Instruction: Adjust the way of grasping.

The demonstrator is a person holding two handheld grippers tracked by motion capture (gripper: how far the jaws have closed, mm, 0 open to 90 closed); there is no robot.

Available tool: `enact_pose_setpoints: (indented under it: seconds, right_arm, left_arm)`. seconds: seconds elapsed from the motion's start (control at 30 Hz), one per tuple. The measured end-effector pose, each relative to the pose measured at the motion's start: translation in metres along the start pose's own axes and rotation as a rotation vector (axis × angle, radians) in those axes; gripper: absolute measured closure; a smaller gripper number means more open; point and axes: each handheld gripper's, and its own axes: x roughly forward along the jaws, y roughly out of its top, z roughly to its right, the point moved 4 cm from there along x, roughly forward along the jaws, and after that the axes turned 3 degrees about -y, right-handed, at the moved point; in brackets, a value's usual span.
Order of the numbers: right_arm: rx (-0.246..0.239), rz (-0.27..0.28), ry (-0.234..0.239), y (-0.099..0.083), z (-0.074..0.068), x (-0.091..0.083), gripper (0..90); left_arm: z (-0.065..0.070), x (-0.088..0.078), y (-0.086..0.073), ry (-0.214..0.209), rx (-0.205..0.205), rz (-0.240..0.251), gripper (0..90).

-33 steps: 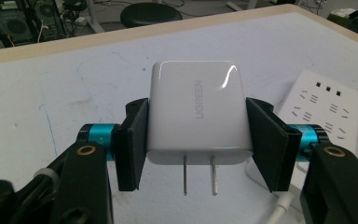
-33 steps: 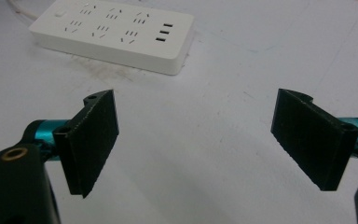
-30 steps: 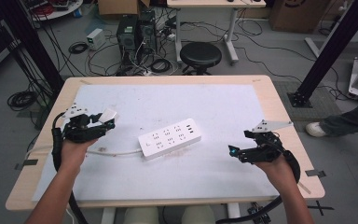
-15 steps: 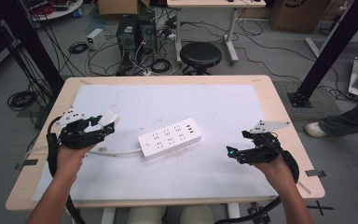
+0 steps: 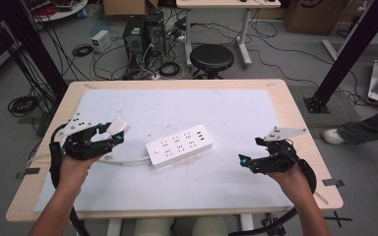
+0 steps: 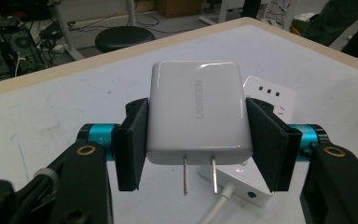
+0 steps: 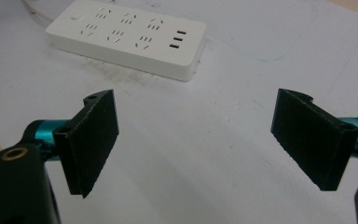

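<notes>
Left gripper (image 6: 196, 140) fingers clamp white charger (image 6: 198, 112), prongs toward camera. Right gripper (image 7: 196, 140) fingers spread wide, empty. Power strip (image 5: 179, 145) flat on bench (image 5: 256, 196).

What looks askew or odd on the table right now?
Nothing alarming. The power strip lies slanted across the mat, with dark smudges on the mat beside it. The charger sits squarely in the left gripper, both prongs straight.

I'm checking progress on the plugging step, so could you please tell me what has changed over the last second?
The left gripper, shut on the white charger, has carried it a little toward the power strip and slightly upward. The grip itself is unchanged. The right gripper kept its place with jaws open and empty, and the power strip has not shifted on the table.
</notes>
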Motion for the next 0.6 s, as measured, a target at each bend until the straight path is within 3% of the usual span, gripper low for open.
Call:
enact_pose_setpoints:
  seconds: [0.37,0.6]
  right_arm:
    - [-0.005,-0.016,-0.002,0.005,-0.003,0.002,15.2]
    - [-0.018,-0.043,0.037,0.008,-0.011,0.007,15.2]
  left_arm:
    - [0.019,0.003,0.005,-0.088,0.054,0.004,42.6]
    - [0.039,0.012,0.006,-0.175,0.11,0.002,42.6]
